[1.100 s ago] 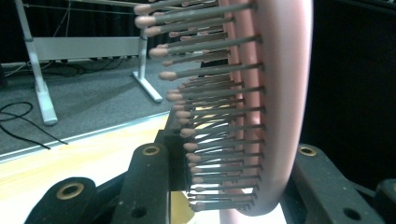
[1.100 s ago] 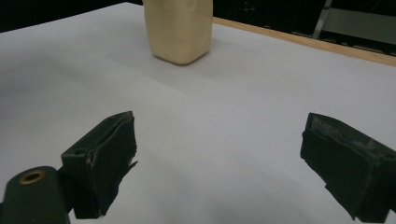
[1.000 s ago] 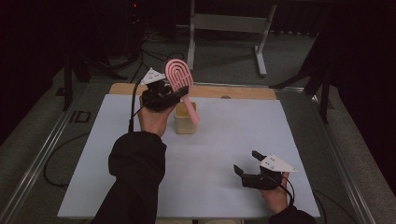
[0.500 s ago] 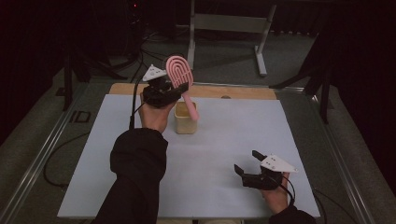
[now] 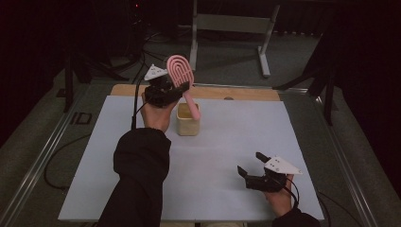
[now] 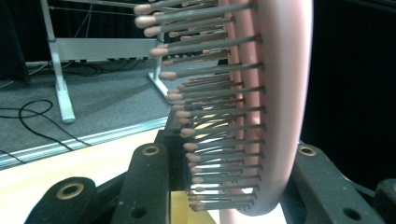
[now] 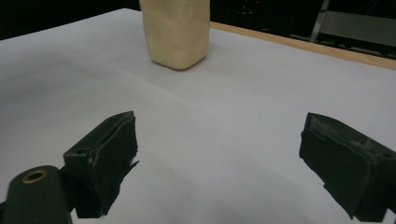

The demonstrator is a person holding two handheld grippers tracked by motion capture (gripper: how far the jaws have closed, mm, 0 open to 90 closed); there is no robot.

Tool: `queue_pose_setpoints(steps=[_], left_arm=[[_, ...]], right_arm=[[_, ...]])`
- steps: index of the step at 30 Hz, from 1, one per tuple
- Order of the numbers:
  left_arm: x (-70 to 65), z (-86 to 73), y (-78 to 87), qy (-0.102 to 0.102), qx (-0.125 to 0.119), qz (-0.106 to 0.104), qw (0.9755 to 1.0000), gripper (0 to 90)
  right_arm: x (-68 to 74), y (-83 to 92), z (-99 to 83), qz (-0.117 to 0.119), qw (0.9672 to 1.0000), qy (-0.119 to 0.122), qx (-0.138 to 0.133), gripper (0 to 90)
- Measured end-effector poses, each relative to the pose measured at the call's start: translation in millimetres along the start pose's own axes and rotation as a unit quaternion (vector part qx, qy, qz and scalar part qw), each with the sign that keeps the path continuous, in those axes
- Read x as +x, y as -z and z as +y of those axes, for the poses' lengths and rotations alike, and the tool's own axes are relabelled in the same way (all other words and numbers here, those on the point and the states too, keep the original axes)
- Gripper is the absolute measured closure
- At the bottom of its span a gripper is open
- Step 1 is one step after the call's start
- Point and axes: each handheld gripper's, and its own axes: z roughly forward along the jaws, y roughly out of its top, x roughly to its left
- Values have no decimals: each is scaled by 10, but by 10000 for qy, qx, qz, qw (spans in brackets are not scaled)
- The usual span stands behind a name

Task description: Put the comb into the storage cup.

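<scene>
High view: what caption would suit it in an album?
Left tongs hold a pink hairbrush with its handle in a cream cup; right tongs rest open on the white table.

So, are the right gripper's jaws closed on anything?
No, in the right gripper view the right gripper stands open over the bare white table, with nothing between its jaws.

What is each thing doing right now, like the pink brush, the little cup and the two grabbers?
Pink plastic hairbrush: clamped at its head, handle end dipping into the cup.
Small cream square cup: upright on the white table cover, open top.
Left gripper: fingers shut on the hairbrush, raised above the table.
Right gripper: fingers open, holding nothing, low over the cover.
</scene>
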Motion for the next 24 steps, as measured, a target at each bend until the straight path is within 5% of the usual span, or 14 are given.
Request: queue_pose_setpoints(steps=[24], left_arm=[[26, -32, -78, 4, -71, 321, 9995, 655]], right_arm=[[-9, 3, 2, 30, 10000, -23, -36, 107]])
